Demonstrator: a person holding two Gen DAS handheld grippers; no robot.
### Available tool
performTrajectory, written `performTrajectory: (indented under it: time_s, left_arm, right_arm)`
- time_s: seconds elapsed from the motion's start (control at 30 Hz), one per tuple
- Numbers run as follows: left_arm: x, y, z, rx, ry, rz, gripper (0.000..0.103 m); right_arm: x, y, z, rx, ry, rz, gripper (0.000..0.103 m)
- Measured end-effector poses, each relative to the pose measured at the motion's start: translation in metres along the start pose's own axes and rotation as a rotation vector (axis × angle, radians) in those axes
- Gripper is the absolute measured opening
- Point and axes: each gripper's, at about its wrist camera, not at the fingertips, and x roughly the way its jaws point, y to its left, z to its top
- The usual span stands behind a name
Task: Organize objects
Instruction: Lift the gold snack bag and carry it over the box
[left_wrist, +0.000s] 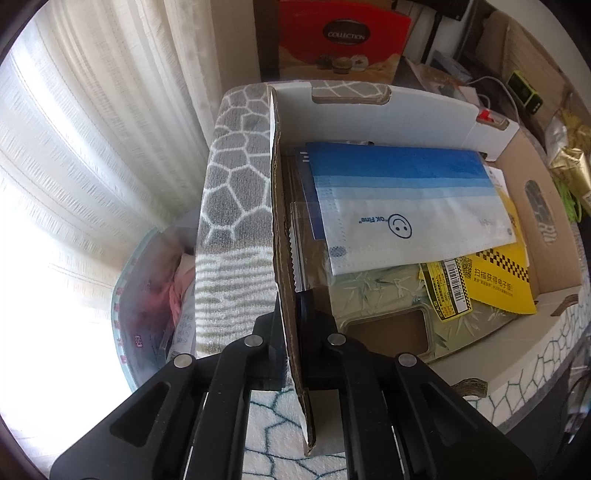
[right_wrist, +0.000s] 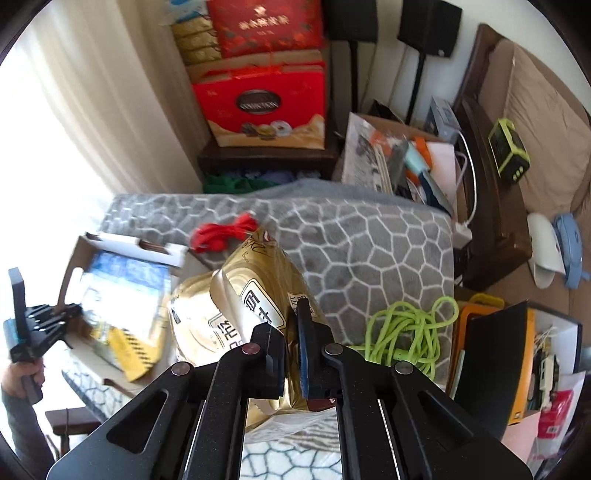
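Two black handheld grippers work over a grey cobble-patterned blanket (right_wrist: 369, 236). The left gripper (left_wrist: 293, 325) pinches the side wall of one open cardboard box (left_wrist: 280, 206), its jaws pressed together on the cardboard edge. The box sits on the blanket, at the left in the right wrist view.

Inside the box lie one blue-and-white face mask (left_wrist: 406, 206) printed with a smiley face, one yellow leaflet (left_wrist: 495, 280) with a barcode, and one pale green bamboo-print carton (left_wrist: 384, 295) beneath them. More flat items sit under the mask, mostly hidden.

The right gripper (right_wrist: 291, 328) pinches one gold foil bag (right_wrist: 258, 280), held above the blanket just right of the box. A second gold bag (right_wrist: 192, 314) sits behind it, partly covered.

Also on the blanket: one coil of lime green cord (right_wrist: 406, 332) and one bundle of red cord (right_wrist: 225, 230). The box's contents blur in the right wrist view. A hand (right_wrist: 20, 376) holding the left gripper is cut off at the frame edge.
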Motion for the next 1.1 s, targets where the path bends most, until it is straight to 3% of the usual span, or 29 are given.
performTrajectory:
  time_s: [0.23,0.43,0.73,1.0,1.1]
  left_arm:
    - [-0.005,-0.019,-0.01,0.043,-0.001,-0.049,0.007]
    - [-0.009,-0.044,-0.012,0.08,0.0,-0.114,0.006]
    - [-0.014,-0.062,-0.014,0.099,-0.005,-0.102,0.006]
    - [-0.013,-0.06,-0.015,0.079,-0.007,-0.112,0.006]
    - [-0.013,-0.06,-0.015,0.075,-0.006,-0.112,0.006]
  right_arm:
    - [-0.021,0.037,0.008,-0.086,-0.017,0.048,0.004]
    - [-0.009,0.079,0.007,-0.173,0.011,0.107,0.004]
    - [0.031,0.111,-0.015,-0.292,0.073,0.212,0.003]
    - [0.034,0.13,-0.019,-0.351,0.079,0.239,0.003]
    - [0.034,0.127,-0.025,-0.323,0.105,0.209,0.003]
